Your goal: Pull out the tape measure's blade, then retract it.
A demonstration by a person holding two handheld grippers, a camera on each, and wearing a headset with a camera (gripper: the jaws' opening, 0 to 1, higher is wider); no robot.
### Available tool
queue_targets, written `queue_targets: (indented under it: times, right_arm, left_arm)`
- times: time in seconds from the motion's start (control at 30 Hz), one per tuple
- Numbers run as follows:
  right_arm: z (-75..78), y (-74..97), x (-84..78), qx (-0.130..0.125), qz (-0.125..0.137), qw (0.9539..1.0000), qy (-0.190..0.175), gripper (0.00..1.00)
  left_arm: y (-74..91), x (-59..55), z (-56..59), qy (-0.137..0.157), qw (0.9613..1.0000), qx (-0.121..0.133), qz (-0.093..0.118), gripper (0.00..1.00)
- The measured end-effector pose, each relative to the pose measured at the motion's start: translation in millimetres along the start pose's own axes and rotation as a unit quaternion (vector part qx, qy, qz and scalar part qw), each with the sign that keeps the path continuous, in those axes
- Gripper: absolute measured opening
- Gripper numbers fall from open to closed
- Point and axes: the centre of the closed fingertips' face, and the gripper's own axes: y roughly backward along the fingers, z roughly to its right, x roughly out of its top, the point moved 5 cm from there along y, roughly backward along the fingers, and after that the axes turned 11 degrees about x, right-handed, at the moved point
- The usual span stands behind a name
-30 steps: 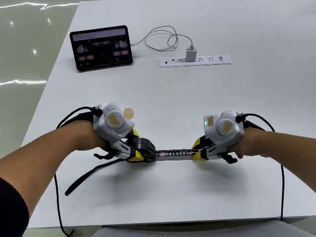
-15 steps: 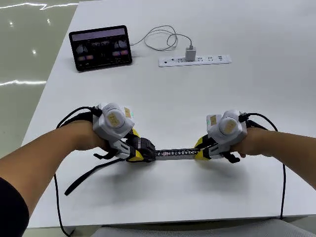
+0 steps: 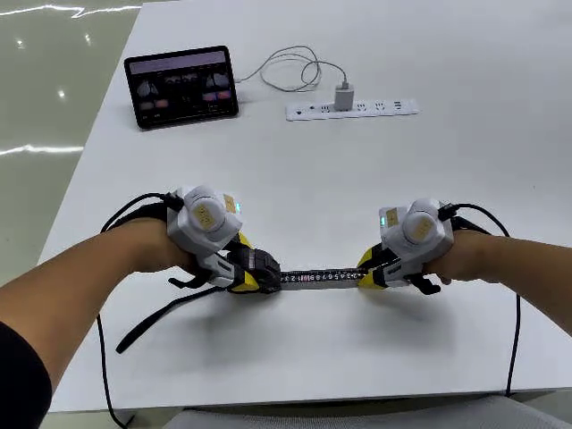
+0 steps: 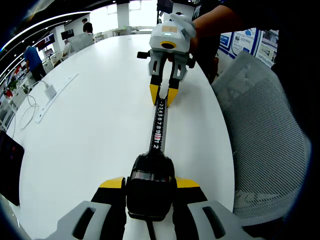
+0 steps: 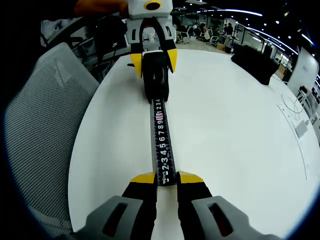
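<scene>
Workbench (image 3: 375, 179) top, broad and white, carries the whole job at its near edge, and the camera has hardly shifted over the last second, so the change is real: the right gripper (image 5: 167, 178) has drawn away toward the person's right and the gap between the two grippers has widened. Opposite it the left gripper (image 4: 150, 183) has stayed where it was, its jaws closed on the black tape measure case (image 3: 259, 269), a yellow pad pressed to each side and the case low on the table surface. More of the blade (image 5: 160, 135) lies bare than a second ago, a longer run of printed numerals showing between the case's mouth and the right jaws. I judge the pull-out half to be under way and going cleanly, with the retraction not yet begun. The strip runs straight and flat just over the table from the case into the right gripper, whose jaws are narrowed on its free end, a yellow tip tight on either side at the lowest numerals. The end hook is hidden between those tips, so I cannot tell whether they catch it or just pinch the strip
</scene>
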Motion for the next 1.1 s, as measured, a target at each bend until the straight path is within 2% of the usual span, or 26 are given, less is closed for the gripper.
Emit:
queue_targets:
  times: [1.1]
  right_arm:
    - [1.0, 19.1, -21.9, -0.011, 0.006, 0.9997, -0.021, 0.1]
  left_arm:
    - [-1.1, 0.1, -1.9, 0.0, 1.0, 0.001, -0.002, 0.31]
